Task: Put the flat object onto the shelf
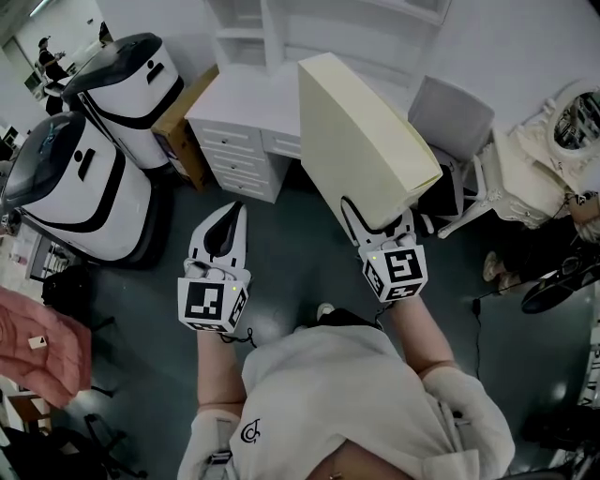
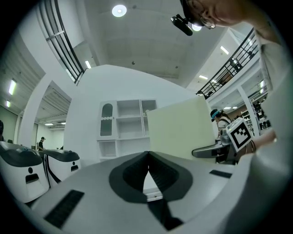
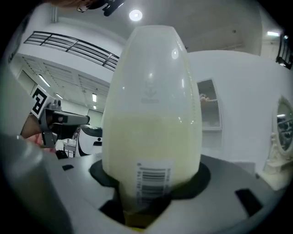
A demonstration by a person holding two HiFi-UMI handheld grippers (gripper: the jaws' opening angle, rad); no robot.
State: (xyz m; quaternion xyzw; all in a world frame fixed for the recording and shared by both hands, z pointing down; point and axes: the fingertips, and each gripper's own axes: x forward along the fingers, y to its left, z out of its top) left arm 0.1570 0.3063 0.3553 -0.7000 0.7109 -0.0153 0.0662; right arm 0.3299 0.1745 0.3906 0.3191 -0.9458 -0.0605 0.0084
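The flat object is a cream, slab-like box that rises tilted from my right gripper, which is shut on its lower end. In the right gripper view the flat object fills the middle, a barcode label just above the right gripper. My left gripper hangs to the left of it, shut with nothing in it; its jaws meet in the left gripper view. The white shelf stands ahead above a white desk. The shelf shows several open compartments, partly hidden behind the flat object.
Two white and black machines stand at the left, with a cardboard box beside the desk. A grey chair and a white ornate piece are to the right. A pink garment lies at the lower left.
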